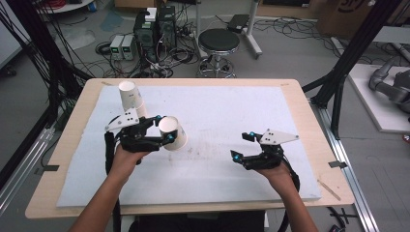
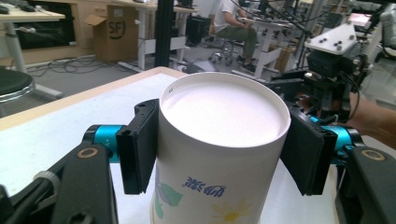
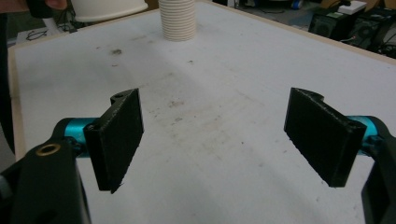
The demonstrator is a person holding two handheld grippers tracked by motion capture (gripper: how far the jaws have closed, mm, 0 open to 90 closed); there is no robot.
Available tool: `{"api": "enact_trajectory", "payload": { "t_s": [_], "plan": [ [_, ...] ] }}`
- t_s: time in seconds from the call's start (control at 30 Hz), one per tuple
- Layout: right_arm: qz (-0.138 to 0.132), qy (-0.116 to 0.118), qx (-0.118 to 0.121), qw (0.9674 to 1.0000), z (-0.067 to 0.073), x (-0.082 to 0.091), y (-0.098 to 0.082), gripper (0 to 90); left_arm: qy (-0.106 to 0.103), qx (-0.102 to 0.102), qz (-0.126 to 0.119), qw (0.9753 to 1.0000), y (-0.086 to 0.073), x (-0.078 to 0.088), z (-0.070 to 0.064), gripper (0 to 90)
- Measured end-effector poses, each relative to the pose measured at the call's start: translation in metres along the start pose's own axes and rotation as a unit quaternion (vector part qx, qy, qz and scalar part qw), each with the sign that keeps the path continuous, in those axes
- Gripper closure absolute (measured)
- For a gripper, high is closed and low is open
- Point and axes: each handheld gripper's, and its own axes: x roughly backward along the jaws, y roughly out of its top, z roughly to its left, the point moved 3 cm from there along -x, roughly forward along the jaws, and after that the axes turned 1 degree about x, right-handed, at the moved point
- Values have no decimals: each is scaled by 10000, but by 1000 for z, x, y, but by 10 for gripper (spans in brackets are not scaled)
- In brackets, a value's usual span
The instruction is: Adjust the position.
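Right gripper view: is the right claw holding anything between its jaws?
No, the right claw stands wide open over the bare white mat, with nothing between its two black jaws.

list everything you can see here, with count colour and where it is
white paper cup with printed flowers: 1, white, upside down between the left gripper's pads, tilted above the mat
stack of white paper cups: 1 stack, white, upside down on the mat's far left part
white foam mat: 1, white with dark smudges, covering most of the tabletop
light wooden table: 1, pale wood, under the mat
round black stool: 1, black seat on chrome base, on the floor beyond the table
computer towers: 2, black, on the floor beyond the table among cables
left gripper: 1, black with blue joints, closed on the cup
right gripper: 1, black, jaws open above the mat's right part, nothing between them
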Motion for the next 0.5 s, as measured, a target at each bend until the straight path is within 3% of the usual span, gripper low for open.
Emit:
{"api": "enact_trajectory", "payload": {
  "t_s": [0.23,0.5],
  "plan": [
    [-91,245,107,9996,9,-5,4,202,-121,9,95,9999,-6,-12,-9,343],
    [-109,439,176,9988,17,-6,2,203,-568,-66,170,9982,-11,-32,-23,344]
  ]
}}
